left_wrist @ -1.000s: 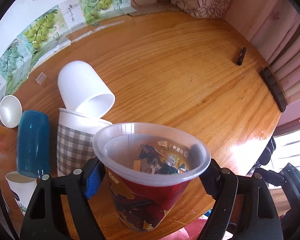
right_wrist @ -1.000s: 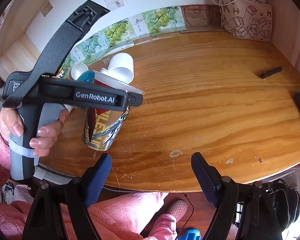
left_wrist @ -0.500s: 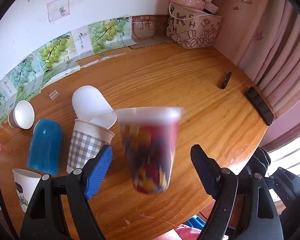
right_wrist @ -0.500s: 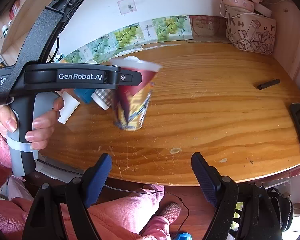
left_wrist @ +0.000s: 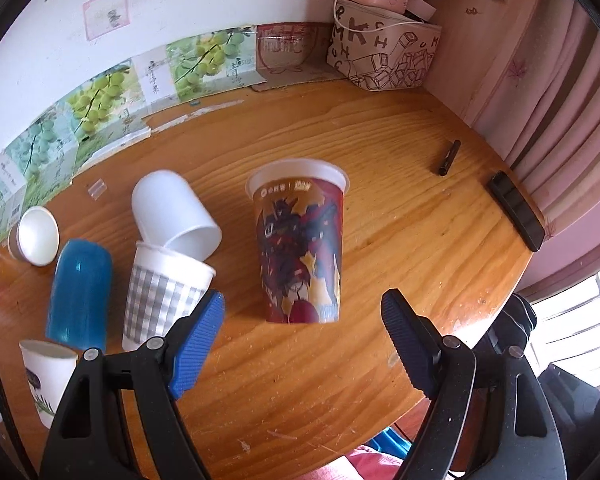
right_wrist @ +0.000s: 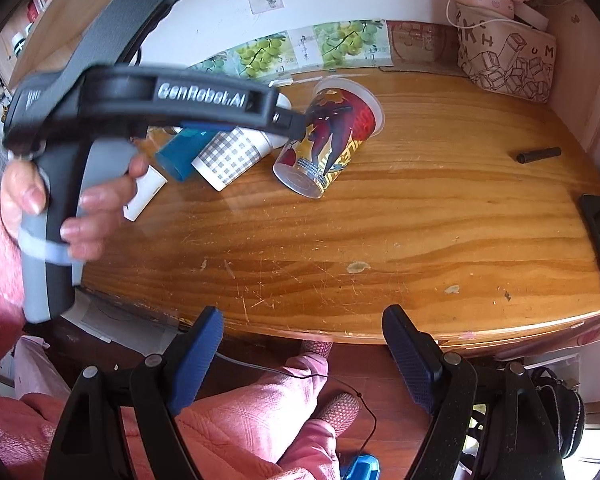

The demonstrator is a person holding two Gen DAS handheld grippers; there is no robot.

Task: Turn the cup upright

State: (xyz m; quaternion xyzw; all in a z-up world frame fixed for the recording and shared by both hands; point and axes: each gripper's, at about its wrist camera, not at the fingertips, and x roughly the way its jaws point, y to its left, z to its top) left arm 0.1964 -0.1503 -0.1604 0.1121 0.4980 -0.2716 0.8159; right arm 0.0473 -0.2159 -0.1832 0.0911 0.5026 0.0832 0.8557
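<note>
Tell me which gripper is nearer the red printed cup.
Left. The left gripper hangs open just in front of the red printed cup, which stands upright on the table. The right gripper is open too, back beyond the table's near edge.

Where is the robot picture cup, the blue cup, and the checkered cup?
robot picture cup (left_wrist: pixel 300 248), left wrist view, on its printed side.
blue cup (left_wrist: pixel 80 292), left wrist view, middle of its side.
checkered cup (left_wrist: pixel 160 300), left wrist view, on the grey checks.

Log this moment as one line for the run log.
printed cup: upright on table, released | left gripper: open, behind cup | right gripper: open, empty
</note>
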